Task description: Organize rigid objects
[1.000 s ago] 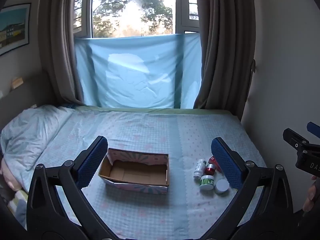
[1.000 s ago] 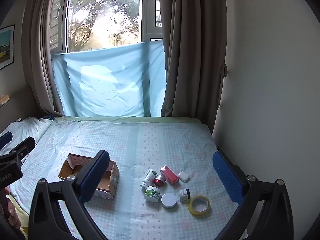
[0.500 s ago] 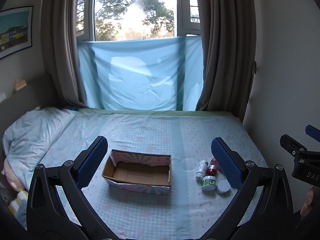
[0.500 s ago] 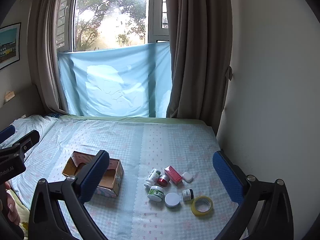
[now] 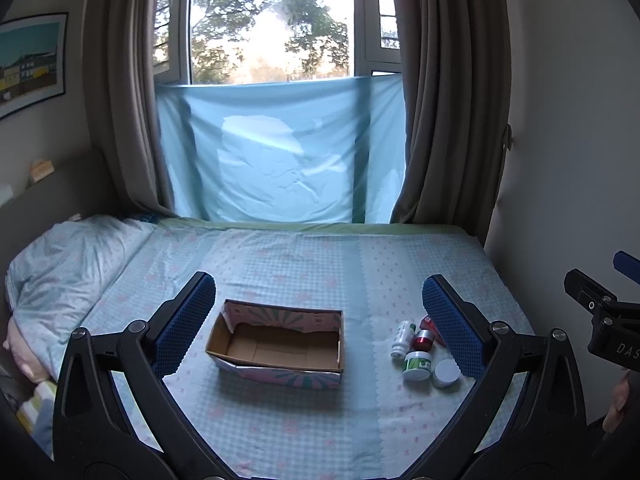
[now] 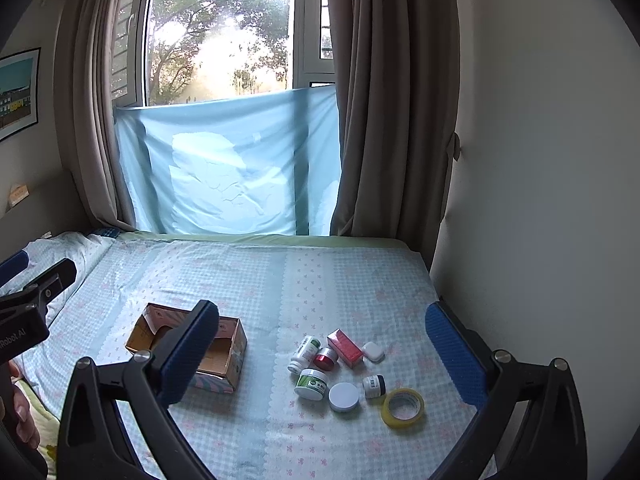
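Note:
An open, empty cardboard box lies on the bed. To its right is a cluster: white bottle, red-capped jar, red box, small white case, green-labelled jar, white round lid, small dark-capped jar and yellow tape roll. My left gripper is open and empty, held above the box. My right gripper is open and empty, held above the cluster.
The bed sheet is pale blue check. A pillow lies at the left. A wall borders the bed's right edge. Curtains and a blue cloth hang behind the bed.
Both grippers have risen and drawn slightly back, so the box and the cluster sit lower in view. Nothing on the bed has moved.

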